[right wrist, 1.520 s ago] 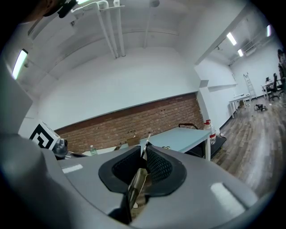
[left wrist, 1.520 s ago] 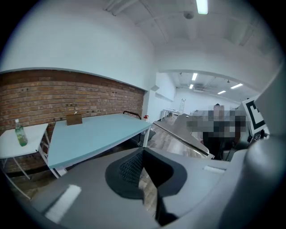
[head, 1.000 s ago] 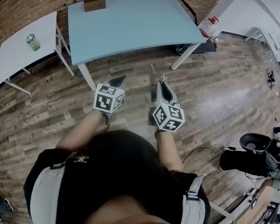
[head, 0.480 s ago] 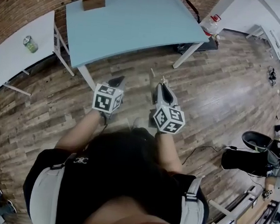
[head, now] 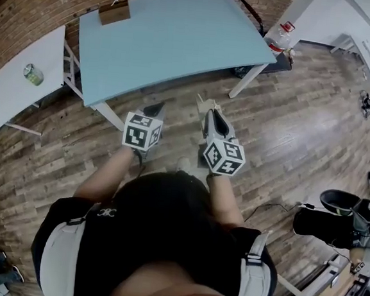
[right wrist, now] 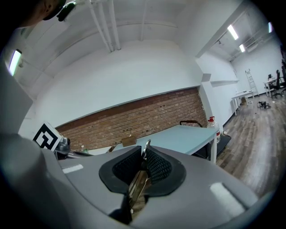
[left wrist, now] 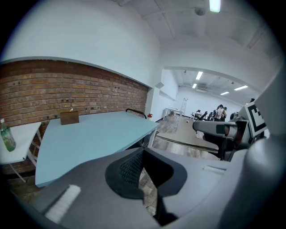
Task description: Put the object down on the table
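My right gripper (head: 212, 113) is shut on a small pale wooden object (head: 208, 103) that sticks out past its tips; in the right gripper view the object (right wrist: 138, 184) lies between the ribbed pads, with a metal tip on top. My left gripper (head: 156, 107) is shut with nothing in it, its pads (left wrist: 134, 166) meeting at the tip. Both grippers hover over the wood floor, just short of the front edge of the light blue table (head: 175, 34), which also shows ahead as the table (left wrist: 89, 134) and the table (right wrist: 178, 136).
A brown wooden box (head: 114, 12) stands on the blue table's far left corner. A white side table (head: 16, 87) at left carries a green bottle (head: 29, 72). A water jug (head: 282, 35) stands by the table's right legs. Black equipment (head: 333, 215) lies on the floor at right.
The person has stepped forward: the blue table now sits closer to both grippers. The right gripper still holds the wooden object, and the left stays shut.
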Available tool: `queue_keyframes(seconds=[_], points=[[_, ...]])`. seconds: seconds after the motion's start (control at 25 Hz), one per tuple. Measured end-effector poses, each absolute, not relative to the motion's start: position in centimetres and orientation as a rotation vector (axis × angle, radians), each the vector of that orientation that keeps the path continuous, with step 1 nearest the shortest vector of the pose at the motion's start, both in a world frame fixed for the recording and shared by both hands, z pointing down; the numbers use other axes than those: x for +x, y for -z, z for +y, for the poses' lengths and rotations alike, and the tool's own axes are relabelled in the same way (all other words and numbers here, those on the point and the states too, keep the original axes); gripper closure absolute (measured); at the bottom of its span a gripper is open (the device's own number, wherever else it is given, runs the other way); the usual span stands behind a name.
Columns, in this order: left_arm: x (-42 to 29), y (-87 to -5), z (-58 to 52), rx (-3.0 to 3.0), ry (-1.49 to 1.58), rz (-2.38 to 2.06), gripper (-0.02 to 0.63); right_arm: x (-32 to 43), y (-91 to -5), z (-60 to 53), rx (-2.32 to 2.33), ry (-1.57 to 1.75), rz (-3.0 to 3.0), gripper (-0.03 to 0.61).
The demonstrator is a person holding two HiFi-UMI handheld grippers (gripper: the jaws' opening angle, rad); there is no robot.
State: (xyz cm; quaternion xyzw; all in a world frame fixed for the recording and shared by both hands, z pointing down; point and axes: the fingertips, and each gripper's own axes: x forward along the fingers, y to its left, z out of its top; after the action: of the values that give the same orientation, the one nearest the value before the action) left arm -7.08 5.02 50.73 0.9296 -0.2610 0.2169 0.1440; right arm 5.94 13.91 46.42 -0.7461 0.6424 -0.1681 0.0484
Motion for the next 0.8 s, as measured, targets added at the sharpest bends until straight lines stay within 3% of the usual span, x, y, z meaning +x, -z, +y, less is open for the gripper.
queue_keyframes(seconds=[0.8], points=[[5.3,-51.4,-1.4,2.618,-0.667,-0.838,0.615,17.6,-47.9,5.3,-2.166,0.580,2.126,0.532]])
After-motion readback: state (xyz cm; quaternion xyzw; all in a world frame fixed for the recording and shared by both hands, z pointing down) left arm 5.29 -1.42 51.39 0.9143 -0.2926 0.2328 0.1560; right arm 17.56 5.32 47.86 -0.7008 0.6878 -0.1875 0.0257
